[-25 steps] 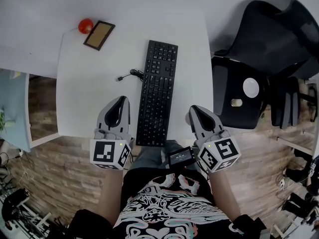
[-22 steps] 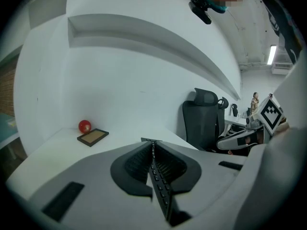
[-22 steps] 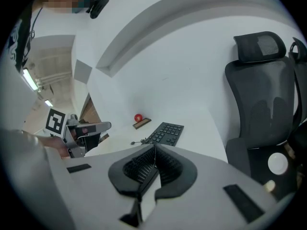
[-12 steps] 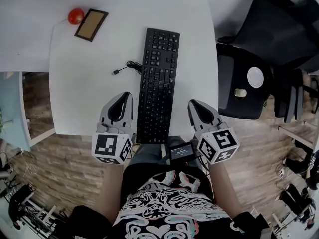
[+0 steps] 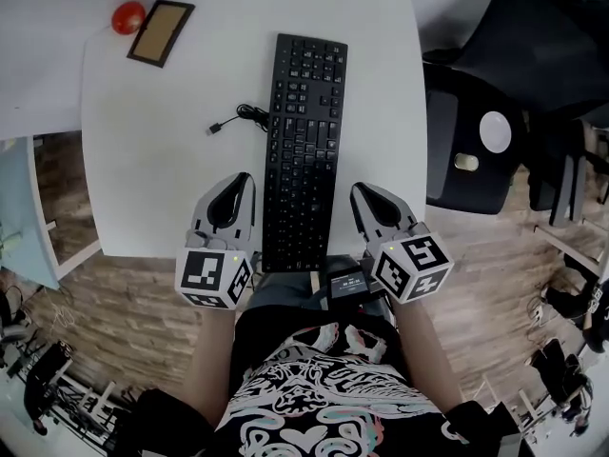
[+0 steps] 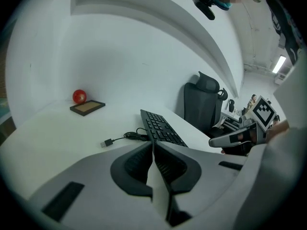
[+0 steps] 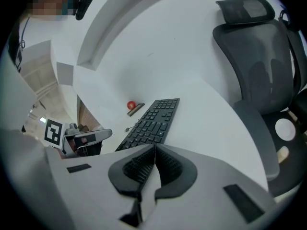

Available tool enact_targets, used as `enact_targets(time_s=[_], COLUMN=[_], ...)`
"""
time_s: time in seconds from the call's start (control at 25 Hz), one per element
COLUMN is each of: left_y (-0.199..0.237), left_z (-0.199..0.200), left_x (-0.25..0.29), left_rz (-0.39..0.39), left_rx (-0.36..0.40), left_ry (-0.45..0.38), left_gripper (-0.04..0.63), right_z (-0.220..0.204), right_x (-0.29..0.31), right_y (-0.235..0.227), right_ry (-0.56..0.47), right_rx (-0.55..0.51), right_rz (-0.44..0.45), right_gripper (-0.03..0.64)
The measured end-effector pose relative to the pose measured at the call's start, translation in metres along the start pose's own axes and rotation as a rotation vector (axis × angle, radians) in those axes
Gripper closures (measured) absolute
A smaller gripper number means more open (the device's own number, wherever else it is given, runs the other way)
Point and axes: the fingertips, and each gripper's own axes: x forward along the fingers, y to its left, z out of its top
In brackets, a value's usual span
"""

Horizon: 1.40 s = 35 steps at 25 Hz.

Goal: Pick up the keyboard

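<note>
A black keyboard lies lengthwise on the white table, its near end at the front edge; its cable curls off to the left. It also shows in the left gripper view as the keyboard and in the right gripper view as the keyboard. My left gripper is just left of the keyboard's near end, shut and empty. Just right of that same end sits my right gripper, also shut with nothing in it. Neither touches the keyboard.
A red ball and a small framed board lie at the table's far left. A black office chair stands right of the table. Wood floor lies below the table's front edge.
Both grippers have come lower and sit closer beside the keyboard's near end. The view has shifted, so the table fills more of the frame.
</note>
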Motion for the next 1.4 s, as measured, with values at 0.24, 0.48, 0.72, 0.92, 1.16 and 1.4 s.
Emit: enact_targets(time_s=[0.24,0.48,0.72,0.92,1.16,1.4], left_y=[-0.003,-0.005,-0.016,-0.023,-0.027,-0.036], left_z=[-0.015,-0.027,-0.029,-0.035,-0.048,-0.055], left_x=[0.006,0.012,0.019,0.030,0.039,0.046], left_rz=[-0.050,-0.091,-0.207,-0.259,-0.295,-0.396], left_rx=[-0.044,-0.095,-0.234,-0.260,-0.327,-0.410], left_ry=[0.049,0.074,0.078,0.149,0.262,0.359], left_gripper=[0.571,0.569,0.443,0.411,0.410,0.410], right_z=[-0.010,-0.020,-0.024,-0.024,-0.026,-0.022], right_x=[0.009,0.017,0.024,0.030,0.035,0.050], right_y=[0.003,0.005,0.010,0.007,0.004,0.011], right_ry=[0.036,0.069,0.120,0.153,0.175,0.199], right_rx=[0.043,0.113,0.187,0.244,0.254,0.246], right_rz=[0.027,0.065,0.109,0.103,0.109,0.127], right_gripper=[0.584,0.583,0.466,0.459,0.459,0.459])
